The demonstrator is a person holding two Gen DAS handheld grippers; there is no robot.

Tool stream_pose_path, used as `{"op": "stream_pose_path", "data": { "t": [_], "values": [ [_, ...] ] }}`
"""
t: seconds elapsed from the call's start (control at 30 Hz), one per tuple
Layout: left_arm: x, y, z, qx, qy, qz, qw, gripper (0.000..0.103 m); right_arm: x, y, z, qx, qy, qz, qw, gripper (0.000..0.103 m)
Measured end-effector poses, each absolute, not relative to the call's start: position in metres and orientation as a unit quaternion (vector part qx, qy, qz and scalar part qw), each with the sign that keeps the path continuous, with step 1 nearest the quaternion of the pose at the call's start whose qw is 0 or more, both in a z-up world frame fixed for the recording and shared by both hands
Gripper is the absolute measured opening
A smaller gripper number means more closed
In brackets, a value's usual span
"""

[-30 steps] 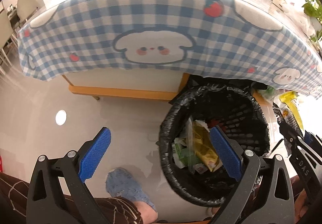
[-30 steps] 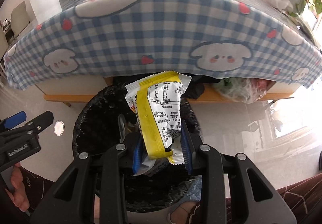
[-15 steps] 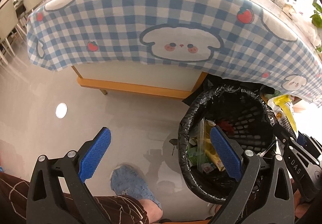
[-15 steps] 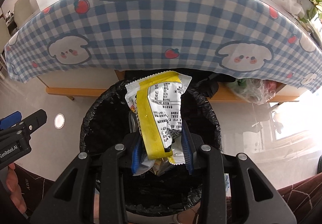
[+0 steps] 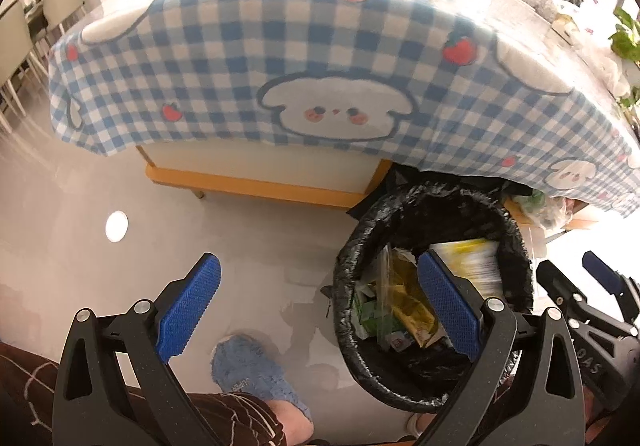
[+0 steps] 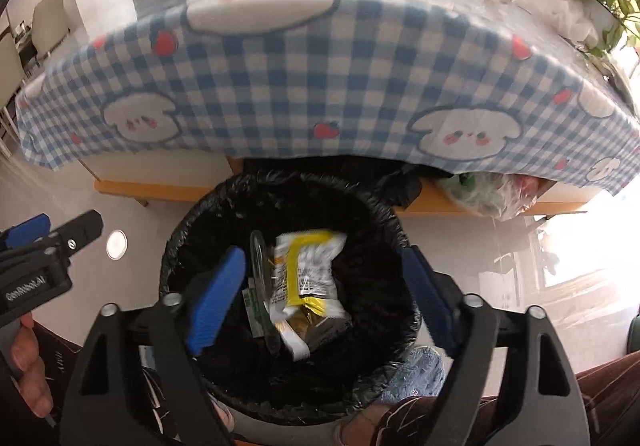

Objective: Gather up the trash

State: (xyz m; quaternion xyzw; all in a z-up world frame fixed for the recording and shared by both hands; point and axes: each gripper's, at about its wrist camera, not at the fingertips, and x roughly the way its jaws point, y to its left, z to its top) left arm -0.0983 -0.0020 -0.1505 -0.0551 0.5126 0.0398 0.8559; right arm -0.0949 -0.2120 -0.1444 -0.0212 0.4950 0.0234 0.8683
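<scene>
A black-lined waste bin [image 6: 188,246] [image 5: 344,274] stands on the floor by the table. My right gripper [image 6: 324,302] hangs over its mouth, jaws opening wide, and the yellow-and-white snack wrapper [image 6: 308,270] is blurred and loose between them, falling onto the trash inside; the pads do not touch it. The same wrapper [image 5: 476,266] shows blurred in the left wrist view. My left gripper [image 5: 320,310] stands open and empty above the floor, left of the bin, its right finger over the bin's rim.
A table with a blue checked cloth [image 5: 280,77] [image 6: 320,85] overhangs the bin. A plastic bag [image 6: 492,193] lies on the low shelf beneath it. A person's blue slipper [image 5: 256,378] and brown trouser legs are close by the bin. Chairs [image 5: 24,33] stand far left.
The right gripper's jaws sprang apart and let go of the yellow-and-white wrapper, which has dropped into the bin. The left gripper stayed open.
</scene>
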Motion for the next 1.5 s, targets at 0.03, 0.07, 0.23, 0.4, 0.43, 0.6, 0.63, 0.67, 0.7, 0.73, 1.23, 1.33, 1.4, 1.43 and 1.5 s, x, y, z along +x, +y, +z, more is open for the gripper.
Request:
{"op": "stream_pose_path", "data": {
  "t": [0.03,0.07,0.23,0.4,0.43,0.6,0.63,0.67,0.7,0.73,1.23,1.33,1.4,1.43,1.5],
  "values": [
    [-0.099,-0.005,-0.146,-0.053,0.511,0.037,0.857,0.097,-0.095,-0.215,-0.14,-0.02,0.492,0.021,0.87,0.086],
    [-0.099,-0.008,-0.141,-0.05,0.508,0.034,0.859,0.097,-0.096,-0.22,-0.134,-0.018,0.487,0.017,0.873,0.088],
    [-0.105,-0.021,-0.112,-0.038,0.49,0.019,0.87,0.097,-0.098,-0.237,-0.106,-0.004,0.469,0.01,0.883,0.095],
    [-0.113,-0.032,-0.08,-0.03,0.472,0.01,0.881,0.097,-0.104,-0.248,-0.074,0.005,0.446,0.014,0.895,0.095],
    [-0.115,-0.032,-0.074,-0.031,0.47,0.012,0.882,0.097,-0.107,-0.25,-0.068,0.007,0.442,0.015,0.897,0.095],
    [-0.125,-0.034,-0.049,-0.041,0.459,0.008,0.888,0.097,-0.119,-0.257,-0.039,0.01,0.423,0.02,0.906,0.095],
    [-0.127,-0.034,-0.045,-0.044,0.458,0.007,0.888,0.097,-0.121,-0.257,-0.035,0.008,0.418,0.02,0.908,0.095],
    [-0.129,-0.034,-0.04,-0.05,0.457,0.003,0.888,0.097,-0.124,-0.258,-0.03,0.007,0.412,0.018,0.911,0.095],
    [-0.131,-0.035,-0.036,-0.051,0.454,0.0,0.89,0.097,-0.127,-0.259,-0.024,0.005,0.406,0.018,0.914,0.095],
    [-0.133,-0.036,-0.032,-0.049,0.451,-0.002,0.891,0.097,-0.13,-0.26,-0.019,0.005,0.401,0.018,0.916,0.095],
    [-0.152,-0.045,-0.008,-0.025,0.431,-0.007,0.902,0.097,-0.146,-0.276,0.003,0.013,0.393,0.018,0.919,0.095],
    [-0.151,-0.046,-0.009,-0.021,0.432,-0.006,0.901,0.097,-0.146,-0.277,0.001,0.013,0.394,0.016,0.919,0.095],
    [-0.15,-0.047,-0.01,-0.02,0.433,-0.006,0.901,0.097,-0.146,-0.277,0.001,0.014,0.395,0.015,0.918,0.095],
    [-0.15,-0.047,-0.01,-0.02,0.433,-0.007,0.901,0.097,-0.145,-0.278,0.001,0.014,0.396,0.014,0.918,0.095],
    [-0.15,-0.048,-0.01,-0.018,0.433,-0.007,0.901,0.097,-0.145,-0.278,0.0,0.014,0.397,0.014,0.918,0.095]
  ]
}}
